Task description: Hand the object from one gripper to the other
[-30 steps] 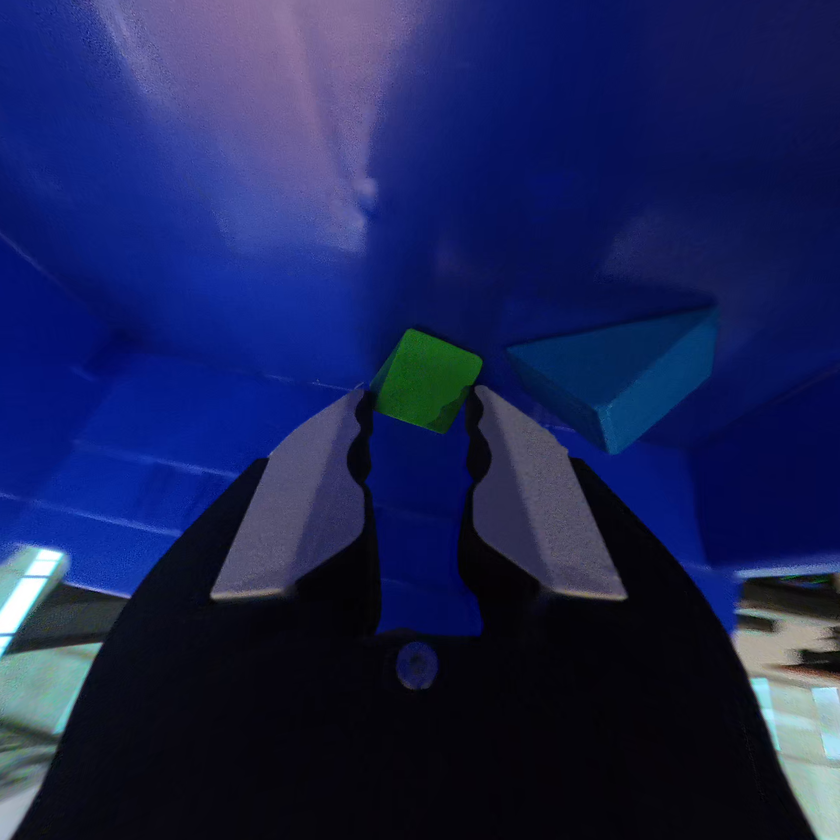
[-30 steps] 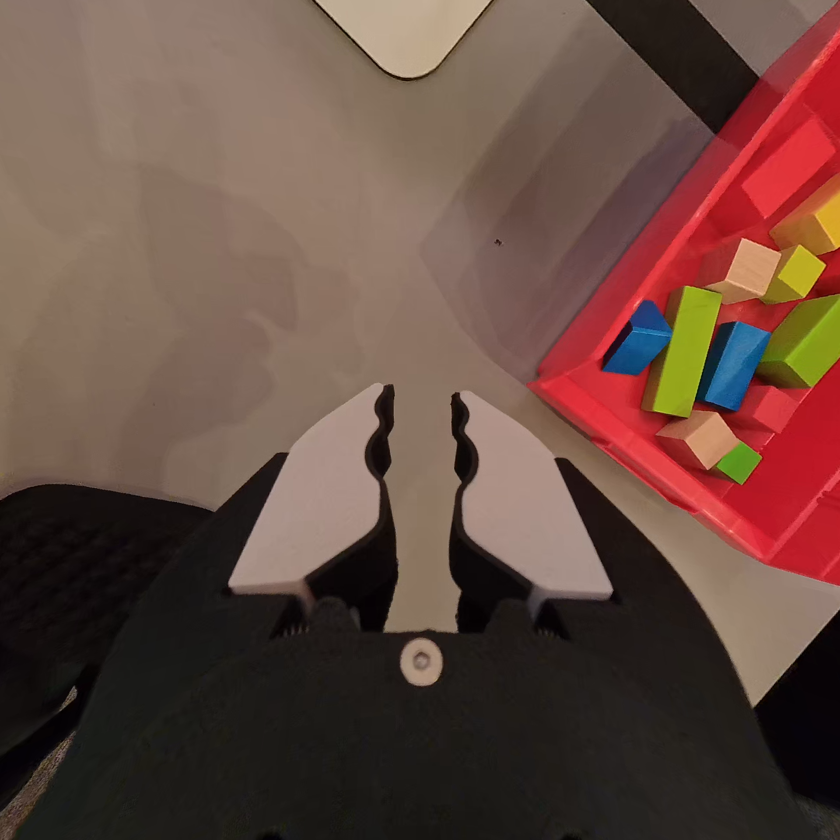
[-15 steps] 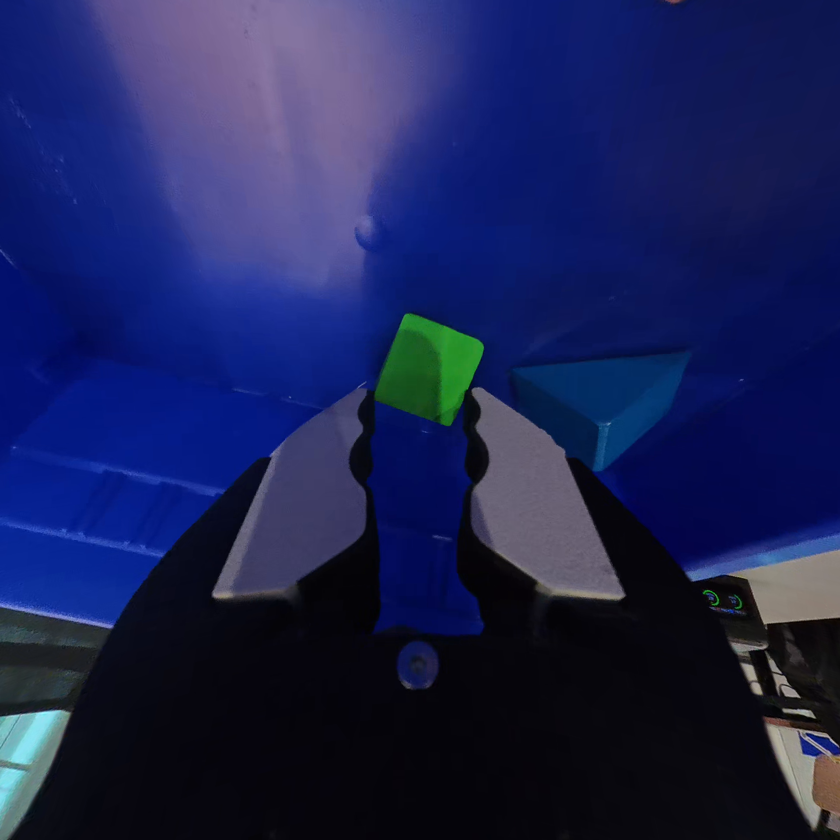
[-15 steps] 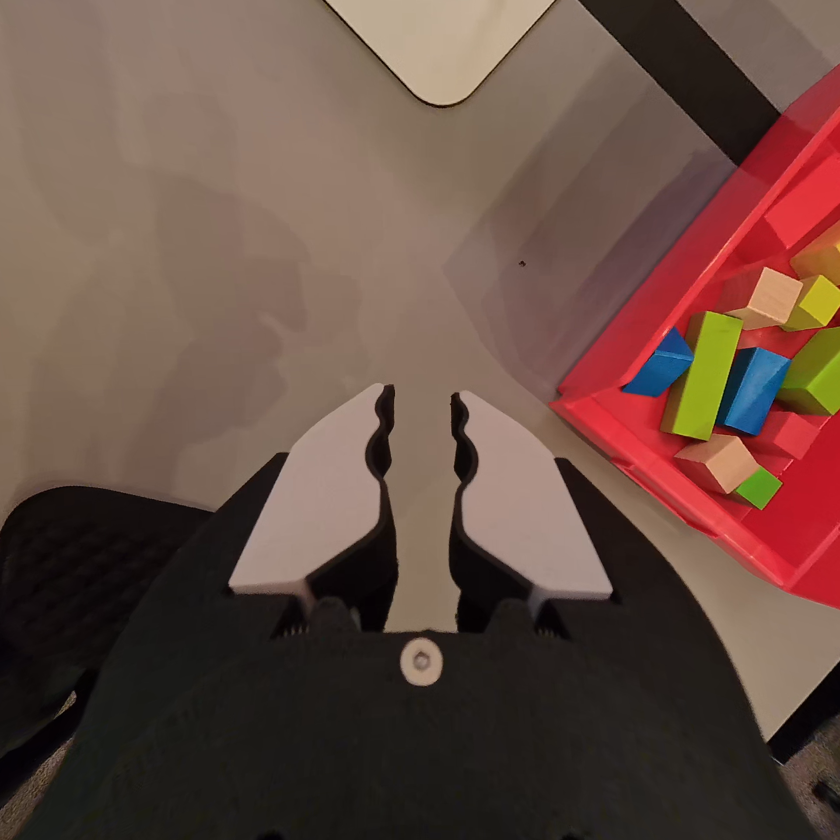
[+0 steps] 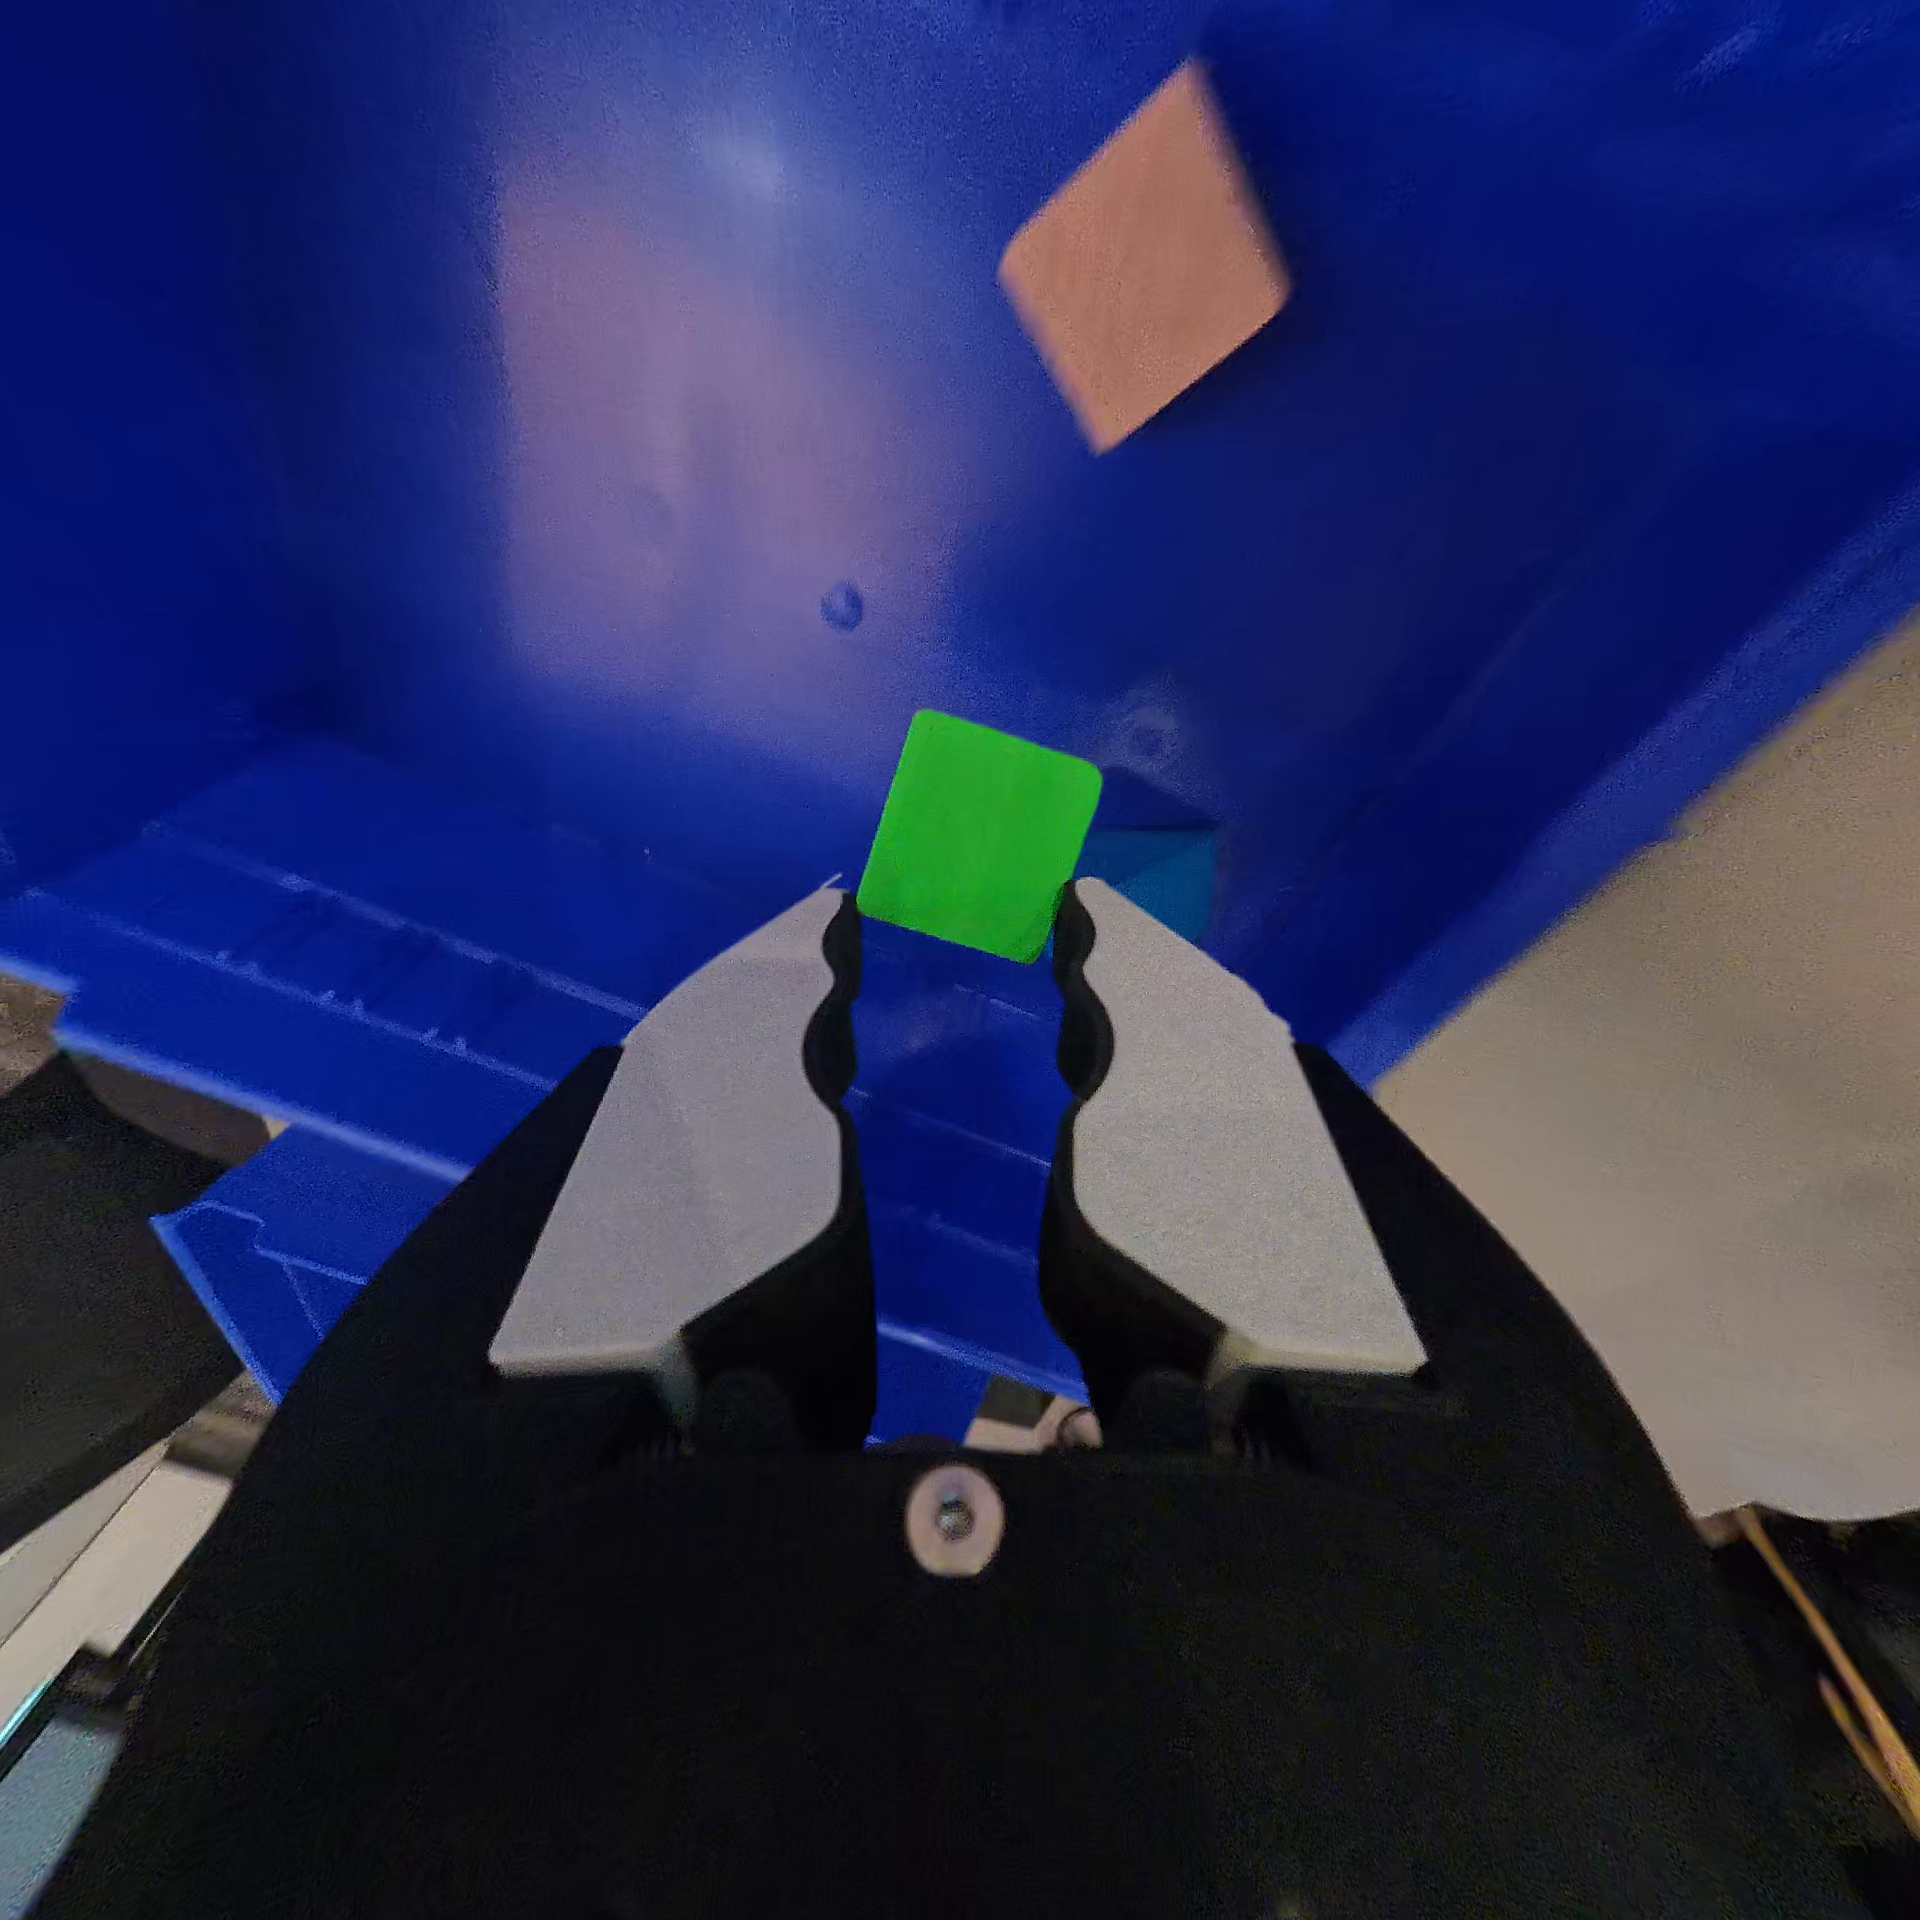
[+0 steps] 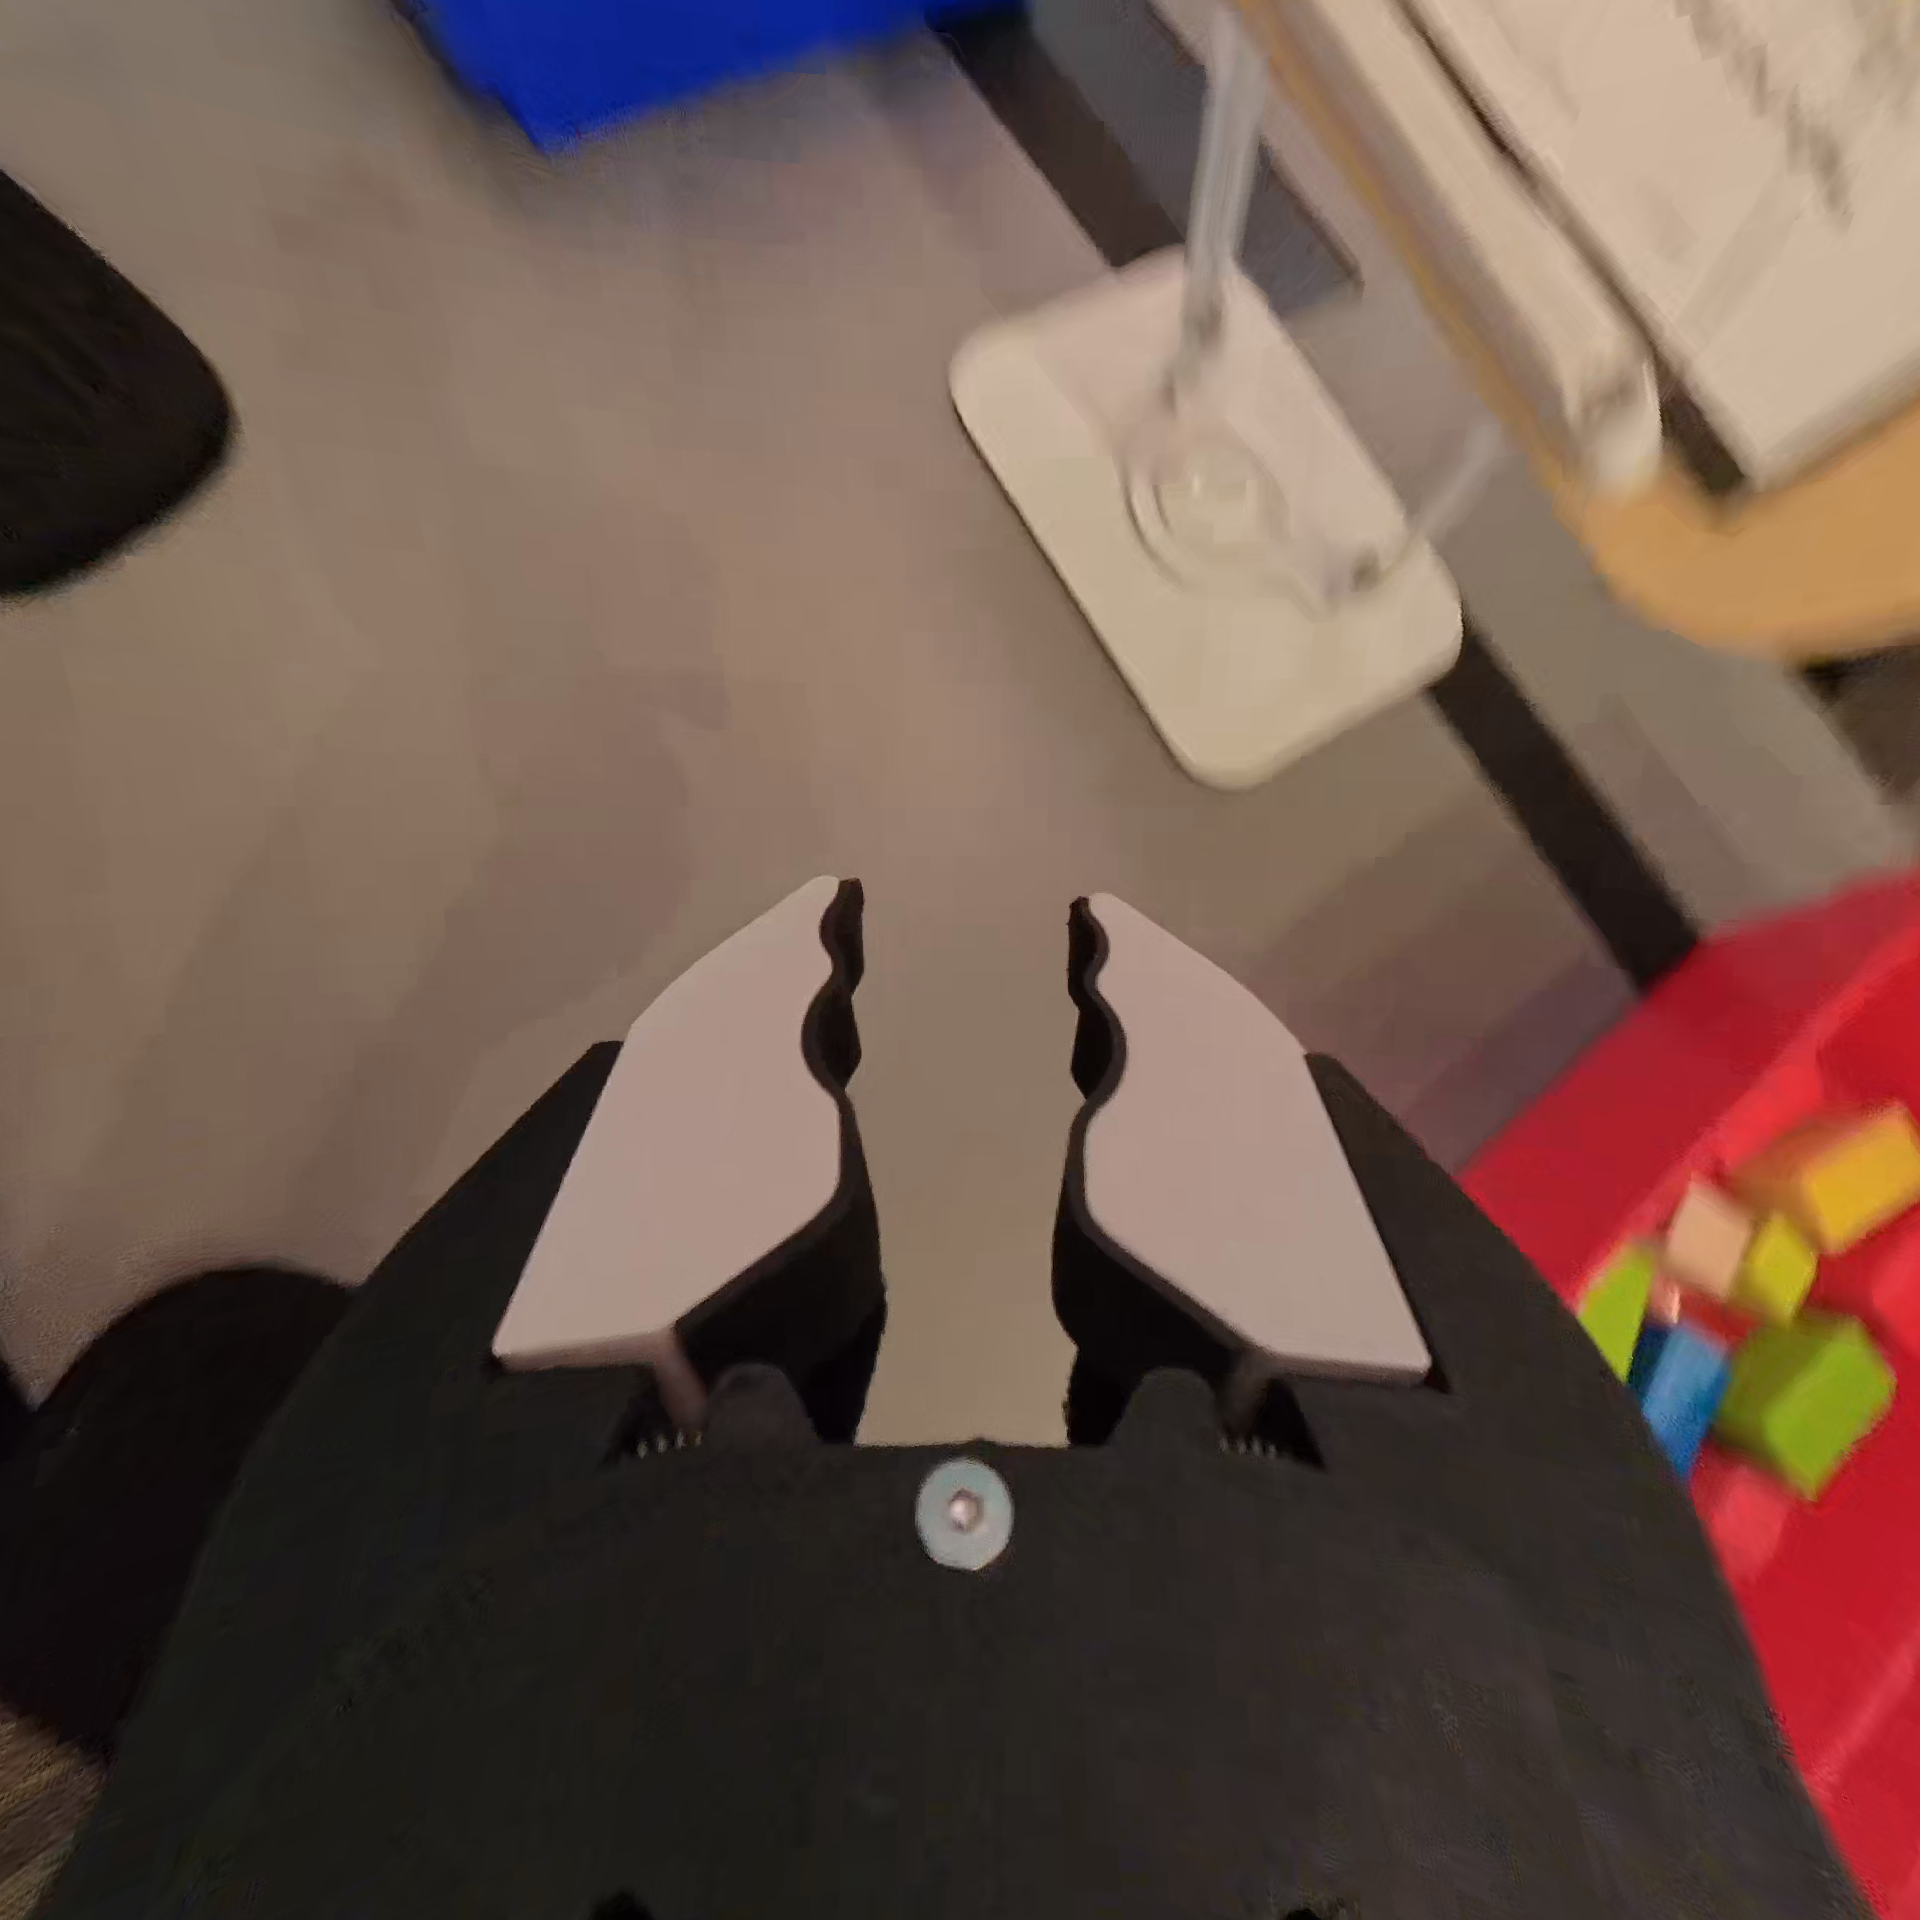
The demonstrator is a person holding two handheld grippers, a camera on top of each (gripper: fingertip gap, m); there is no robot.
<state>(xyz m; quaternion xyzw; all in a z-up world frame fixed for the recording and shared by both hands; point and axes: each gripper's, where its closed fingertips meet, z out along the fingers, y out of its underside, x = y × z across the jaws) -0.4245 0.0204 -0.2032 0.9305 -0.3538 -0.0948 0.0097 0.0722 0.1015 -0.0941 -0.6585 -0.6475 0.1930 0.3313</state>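
Note:
In the left wrist view my left gripper is shut on a small bright green block. Both fingertips press its lower edge and most of the block sticks out past them. It hangs in front of the inside of a blue bin. In the right wrist view my right gripper is open with nothing between its fingers, above the grey table. Neither view shows the other gripper.
In the blue bin lie a teal block just behind the green one and a tan block farther up. A red tray with several coloured blocks is at the right gripper's right. A white stand base stands ahead. The grippers' ends are close to 55 centimeters from one another.
My left gripper closed on the green block and drew back from the bin with it. My right gripper opened wider and swung away from the red tray toward the stand and blue bin.

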